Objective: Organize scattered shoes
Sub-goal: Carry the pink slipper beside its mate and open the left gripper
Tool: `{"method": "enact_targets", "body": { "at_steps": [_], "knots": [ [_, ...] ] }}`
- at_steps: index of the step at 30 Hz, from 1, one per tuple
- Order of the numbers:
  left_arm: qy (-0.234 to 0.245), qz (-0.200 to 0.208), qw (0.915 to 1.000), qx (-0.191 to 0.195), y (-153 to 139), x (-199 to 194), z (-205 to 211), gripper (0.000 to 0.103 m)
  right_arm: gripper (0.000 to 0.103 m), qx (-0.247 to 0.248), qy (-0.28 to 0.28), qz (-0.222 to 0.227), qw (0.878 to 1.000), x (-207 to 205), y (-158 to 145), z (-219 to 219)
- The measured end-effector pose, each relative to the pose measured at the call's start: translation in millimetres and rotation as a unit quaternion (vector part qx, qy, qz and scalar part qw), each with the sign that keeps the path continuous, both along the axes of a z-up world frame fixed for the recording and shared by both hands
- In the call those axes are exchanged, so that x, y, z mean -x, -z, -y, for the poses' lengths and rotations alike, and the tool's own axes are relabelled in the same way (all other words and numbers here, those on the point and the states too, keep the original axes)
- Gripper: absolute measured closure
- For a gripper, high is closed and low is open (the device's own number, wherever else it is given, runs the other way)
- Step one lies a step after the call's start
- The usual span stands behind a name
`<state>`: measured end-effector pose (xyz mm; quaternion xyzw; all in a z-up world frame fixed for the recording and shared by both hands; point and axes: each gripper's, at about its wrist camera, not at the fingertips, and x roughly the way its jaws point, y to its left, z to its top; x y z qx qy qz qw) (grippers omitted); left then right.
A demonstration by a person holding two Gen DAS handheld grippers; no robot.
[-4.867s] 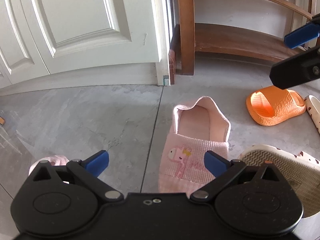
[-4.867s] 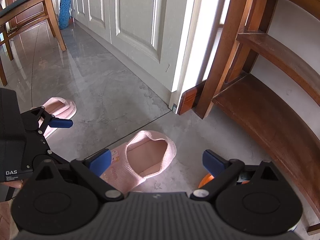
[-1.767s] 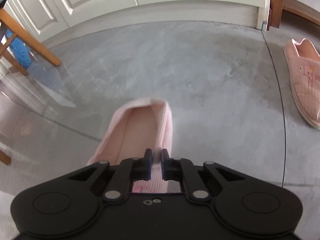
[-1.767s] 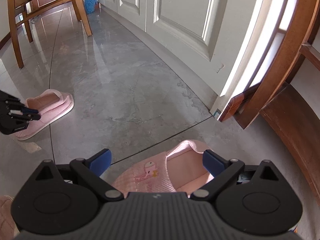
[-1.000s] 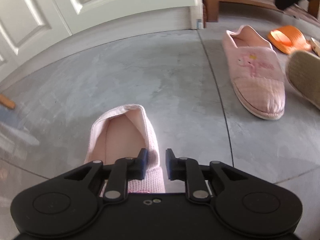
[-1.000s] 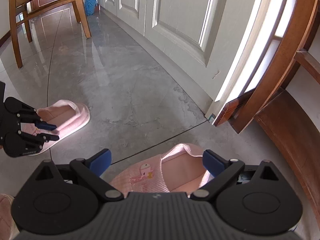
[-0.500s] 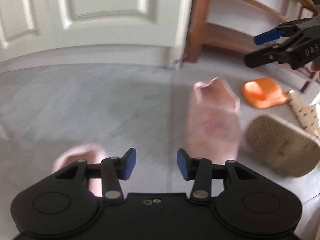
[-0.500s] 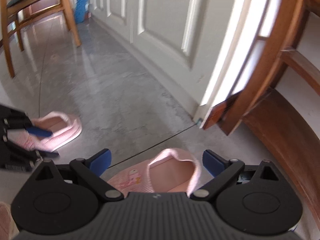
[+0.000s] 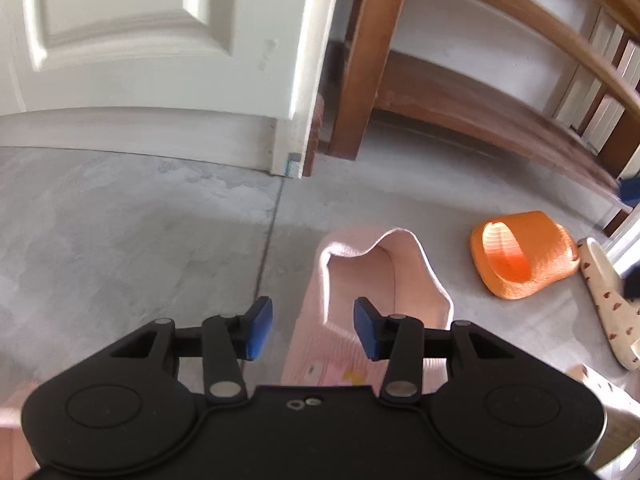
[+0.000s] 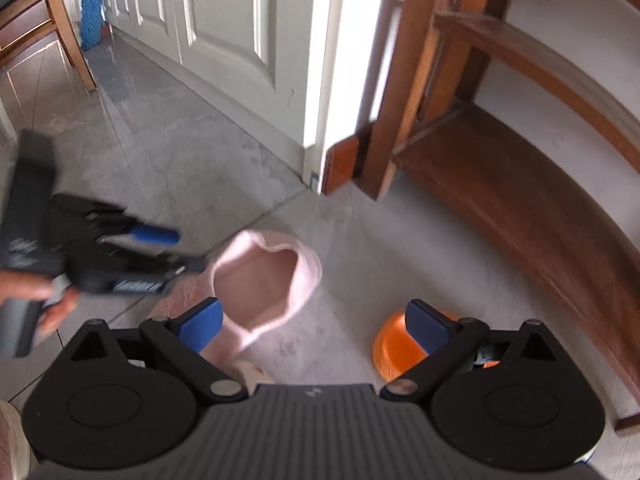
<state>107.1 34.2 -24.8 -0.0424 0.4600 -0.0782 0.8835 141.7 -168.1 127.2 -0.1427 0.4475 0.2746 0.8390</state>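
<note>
Item one, my landmark: pink slipper [image 9: 372,288] flat on the grey tile floor [image 9: 140,240], heel opening toward the wooden shoe rack [image 9: 480,108], a cartoon print on its upper just ahead of my left camera. Item two: left gripper [image 9: 313,334], its blue-padded fingers [image 9: 256,332] parted to a moderate gap and holding nothing; the left side of the slipper shows between them, no contact visible. From the right wrist view the same left gripper [image 10: 160,246] sits just left of the slipper's heel, blurred. Item three: right gripper [image 10: 316,326], fingers [image 10: 426,328] spread wide and empty, hovering over the floor with the slipper's heel [image 10: 264,280] near its left pad. Item four: orange slide sandal [image 9: 524,260] to the right of the slipper, apart from it, on the floor before the rack. Item five: cream spotted sandal [image 9: 608,304] farther right of the slipper, beyond the orange one. Item six: white panelled door [image 9: 160,40] behind and left of the slipper. Item seven: a blurred pink shape [image 9: 12,432] at the lower left edge of the left view; I cannot tell what it is.
</note>
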Motion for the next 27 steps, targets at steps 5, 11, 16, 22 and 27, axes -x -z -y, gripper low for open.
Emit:
{"method": "enact_targets", "body": {
  "at_steps": [5, 11, 16, 22, 27],
  "knots": [
    [0.001, -0.035, 0.9994, 0.005, 28, -25, 1, 0.092, 0.004, -0.006, -0.016, 0.003, 1.000, 4, -1, -21],
    [-0.004, -0.013, 0.9970, 0.076, 23, -5, -38, 0.099, 0.004, -0.014, -0.038, 0.010, 0.999, 8, -3, -50],
    [0.006, 0.055, 0.9934, 0.100, -14, 31, -78, 0.099, 0.004, -0.021, -0.057, 0.015, 0.998, 11, -5, -74],
    [-0.037, 0.140, 0.9864, 0.078, -93, 92, -145, 0.099, 0.004, -0.030, -0.079, 0.022, 0.996, 16, -7, -102],
    [-0.103, 0.171, 0.9793, 0.031, -147, 144, -202, 0.099, 0.004, -0.037, -0.097, 0.027, 0.994, 19, -9, -126]
  ]
}}
